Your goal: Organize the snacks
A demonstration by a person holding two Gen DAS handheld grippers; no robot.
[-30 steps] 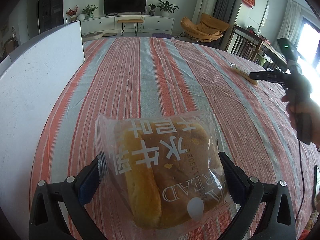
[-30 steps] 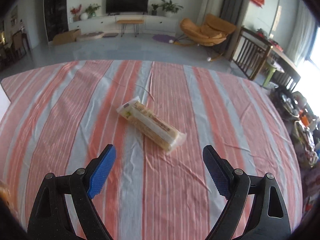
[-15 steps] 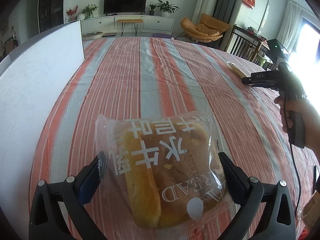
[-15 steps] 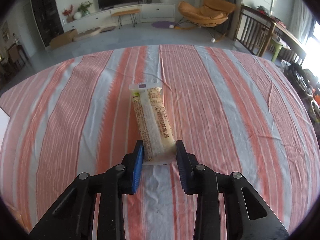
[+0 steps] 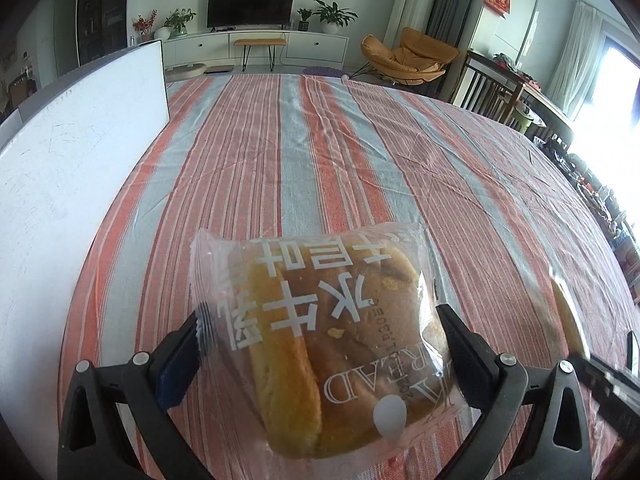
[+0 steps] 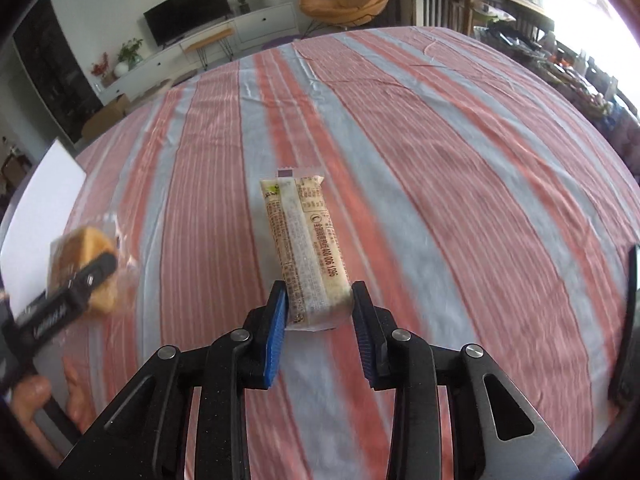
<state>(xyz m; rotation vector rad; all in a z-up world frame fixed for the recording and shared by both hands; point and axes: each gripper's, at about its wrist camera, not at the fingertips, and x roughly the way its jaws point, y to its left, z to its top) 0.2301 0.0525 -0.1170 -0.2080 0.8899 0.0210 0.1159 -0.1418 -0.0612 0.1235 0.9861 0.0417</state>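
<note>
Left gripper (image 5: 320, 344) pinching a clear-wrapped golden bread bun (image 5: 328, 344) above the red-and-grey striped tablecloth (image 5: 320, 152); right gripper (image 6: 320, 308) clamped on the near end of a long beige wrapped snack bar (image 6: 306, 240), which projects forward.

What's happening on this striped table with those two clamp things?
A person is sorting packaged snacks using a hand-held tool in each hand. The left tool grips a clear-wrapped bread bun above the striped tablecloth, beside a white board. The right tool is clamped on one end of a long wrapped snack bar, which sticks out ahead of it over the cloth. Neither snack has been set down anywhere yet.
</note>
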